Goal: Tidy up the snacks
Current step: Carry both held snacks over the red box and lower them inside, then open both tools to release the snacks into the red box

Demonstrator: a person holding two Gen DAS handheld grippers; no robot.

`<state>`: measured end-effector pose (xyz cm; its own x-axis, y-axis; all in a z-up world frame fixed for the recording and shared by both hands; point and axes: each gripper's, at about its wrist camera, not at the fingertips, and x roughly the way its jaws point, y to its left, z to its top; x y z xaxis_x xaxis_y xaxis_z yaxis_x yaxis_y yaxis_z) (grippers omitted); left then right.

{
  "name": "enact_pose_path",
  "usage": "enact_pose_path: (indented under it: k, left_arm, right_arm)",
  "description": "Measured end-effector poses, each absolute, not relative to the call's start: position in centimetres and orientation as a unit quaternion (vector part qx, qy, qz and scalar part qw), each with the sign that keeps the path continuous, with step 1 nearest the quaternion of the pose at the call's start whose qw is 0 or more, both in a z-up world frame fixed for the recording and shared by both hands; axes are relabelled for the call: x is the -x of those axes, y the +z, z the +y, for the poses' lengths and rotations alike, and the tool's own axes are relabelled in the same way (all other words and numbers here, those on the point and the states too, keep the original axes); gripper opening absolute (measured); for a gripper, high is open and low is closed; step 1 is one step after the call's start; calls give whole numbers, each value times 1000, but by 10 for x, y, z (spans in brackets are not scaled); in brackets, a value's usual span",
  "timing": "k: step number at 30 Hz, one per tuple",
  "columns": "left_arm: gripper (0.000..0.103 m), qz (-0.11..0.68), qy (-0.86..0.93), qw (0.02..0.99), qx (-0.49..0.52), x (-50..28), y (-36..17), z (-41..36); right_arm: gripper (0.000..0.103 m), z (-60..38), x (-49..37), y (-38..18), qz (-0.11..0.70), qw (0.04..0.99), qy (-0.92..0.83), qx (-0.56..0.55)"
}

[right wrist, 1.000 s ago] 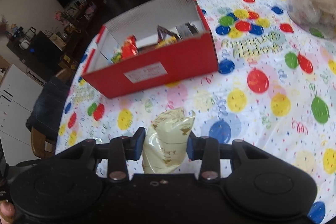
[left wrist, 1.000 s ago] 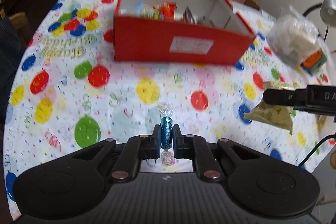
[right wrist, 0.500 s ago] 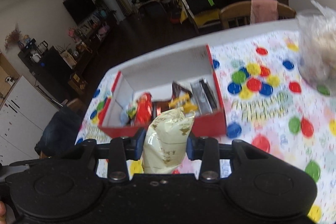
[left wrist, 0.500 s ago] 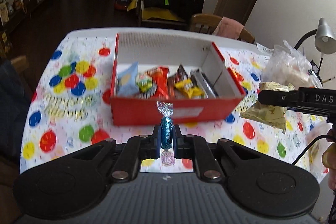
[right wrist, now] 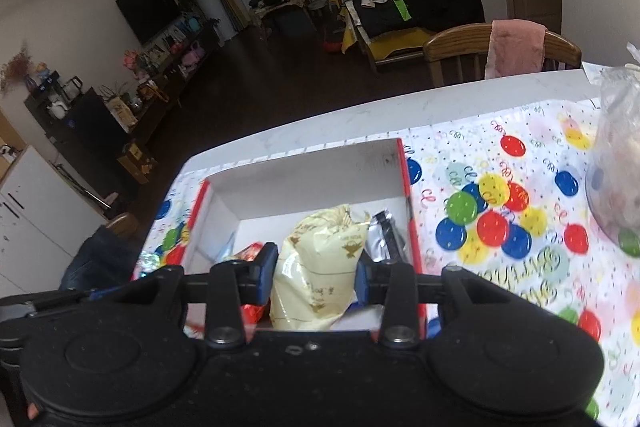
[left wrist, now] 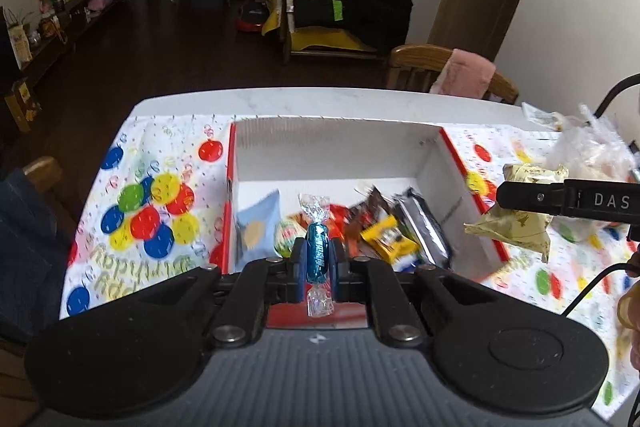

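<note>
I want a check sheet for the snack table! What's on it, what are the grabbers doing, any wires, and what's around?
Surface: table under a balloon tablecloth.
Job's things: red box, open, with snacks inside; blue candy; cream packet.
Clutter: clear bag on the right side of the table.
Grippers: left gripper shut on the blue candy; right gripper shut on the cream packet; both held above the box's near edge.
Cables: black cable at the right edge of the left view.
Surroundings: chair with a pink cloth behind the table; TV; dark living room.
</note>
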<state>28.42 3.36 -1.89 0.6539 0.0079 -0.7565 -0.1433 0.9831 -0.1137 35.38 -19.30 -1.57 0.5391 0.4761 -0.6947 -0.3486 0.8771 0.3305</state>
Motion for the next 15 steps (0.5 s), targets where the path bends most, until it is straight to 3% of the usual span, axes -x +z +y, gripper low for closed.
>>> enact_pose_path:
  k: [15]
  left_arm:
    - [11,459,88,882,53,-361,-59,42]
  right_arm:
    - [36,-148,-424,-73,467,853,233,-8]
